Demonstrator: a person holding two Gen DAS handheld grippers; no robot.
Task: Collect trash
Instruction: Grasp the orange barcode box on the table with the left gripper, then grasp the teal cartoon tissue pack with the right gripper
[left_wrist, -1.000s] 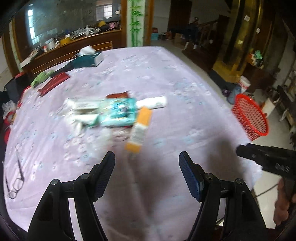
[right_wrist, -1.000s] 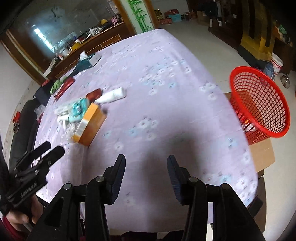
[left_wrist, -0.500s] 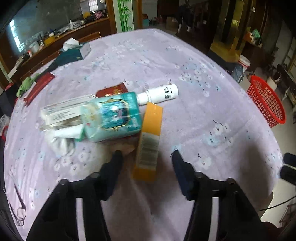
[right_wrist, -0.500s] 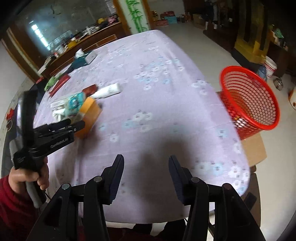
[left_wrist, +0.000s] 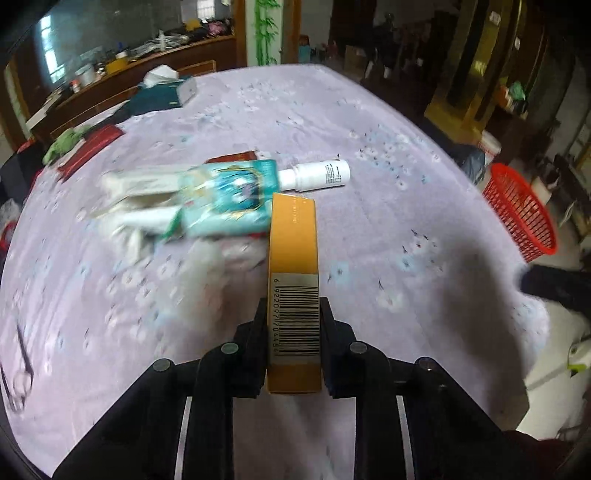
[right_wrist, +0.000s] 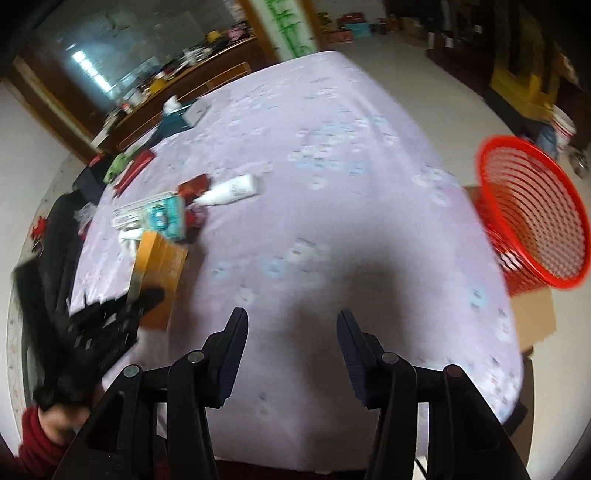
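My left gripper (left_wrist: 293, 314) is shut on the near end of a long orange box (left_wrist: 293, 251) with a barcode on top. Behind it lies a heap of trash: a teal packet (left_wrist: 229, 195), a white bottle (left_wrist: 319, 175), a white carton (left_wrist: 136, 184) and a dark red wrapper (left_wrist: 231, 158). In the right wrist view the orange box (right_wrist: 159, 269) sits at the left with the left gripper (right_wrist: 110, 325) on it, and the teal packet (right_wrist: 166, 218) and white bottle (right_wrist: 231, 190) lie beyond. My right gripper (right_wrist: 291, 321) hangs open over bare cloth. A red mesh basket (right_wrist: 532, 210) stands off the table's right edge.
The lilac flowered tablecloth (left_wrist: 369, 129) covers the whole table. A tissue box (left_wrist: 166, 92), a green cloth (left_wrist: 66, 142) and a red booklet (left_wrist: 90, 151) lie at the far left. Spectacles (left_wrist: 18, 369) rest near the left edge. The basket (left_wrist: 521, 210) sits on a cardboard box (right_wrist: 532, 317).
My left gripper moved forward to the orange box and shut on its near end. The right gripper stayed open and shifted slightly; its view has swung.
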